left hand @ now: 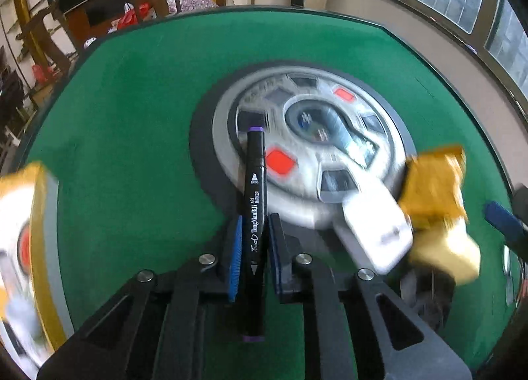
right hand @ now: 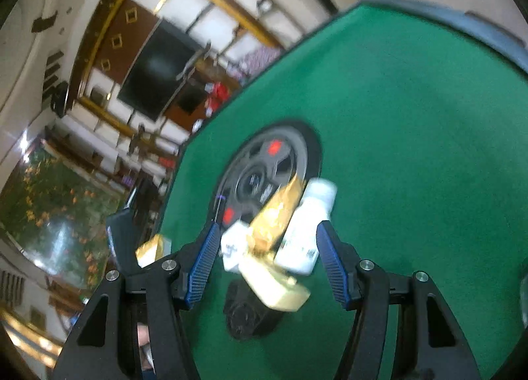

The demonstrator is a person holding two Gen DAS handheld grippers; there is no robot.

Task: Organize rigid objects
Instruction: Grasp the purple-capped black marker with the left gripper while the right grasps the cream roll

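The left gripper (left hand: pixel 253 248) is clamped on a black marker (left hand: pixel 254 215) at frame centre, held mid-barrel between the blue pads; I judge it light, stiff and slick, so a grip near the middle keeps it from pivoting. The right gripper (right hand: pixel 267 264) is spread wide and grasps nothing, with a gold box (right hand: pixel 277 291), a white bottle (right hand: pixel 305 228) and a dark object below them lying between its fingers on the green table (right hand: pixel 412 116). Only the left view shows the marker's label and the hub (left hand: pixel 310 145) beyond; the right view alone shows the pile near centre.
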